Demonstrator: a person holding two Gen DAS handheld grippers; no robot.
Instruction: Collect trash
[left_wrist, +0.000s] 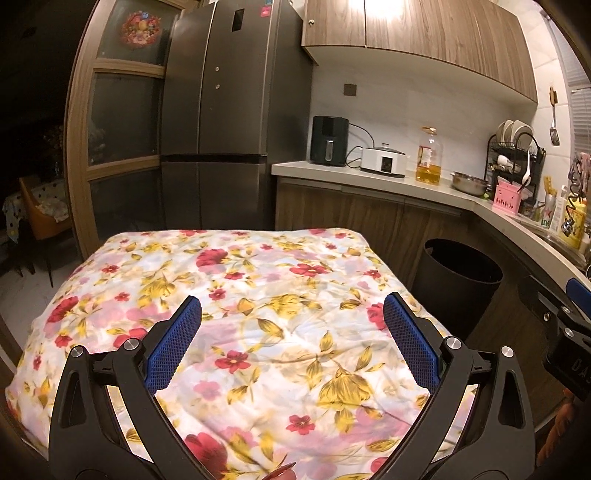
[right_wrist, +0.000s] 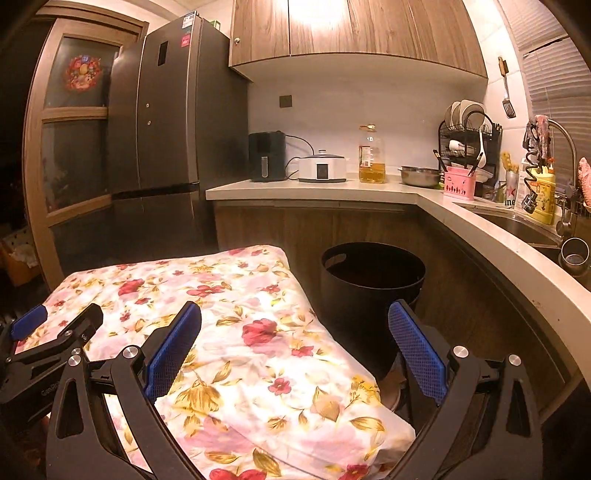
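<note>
Round black plastic trash bin (right_wrist: 373, 291) standing on the floor between the floral-cloth-covered worktop (left_wrist: 229, 295) and the wooden base cabinets (right_wrist: 314, 229). Left hand-held gripper (left_wrist: 291, 339) above the cloth, blue-padded jaws spread apart, grasping nothing. Right hand-held gripper (right_wrist: 295, 347) over the worktop's corner near the bin, likewise released.

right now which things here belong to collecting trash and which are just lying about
For the job:
round black trash bin on the floor
open left gripper
open right gripper
No trash shows.

Just lying about:
floral cloth-covered table
black air fryer
yellow oil bottle
steel bowl
</note>
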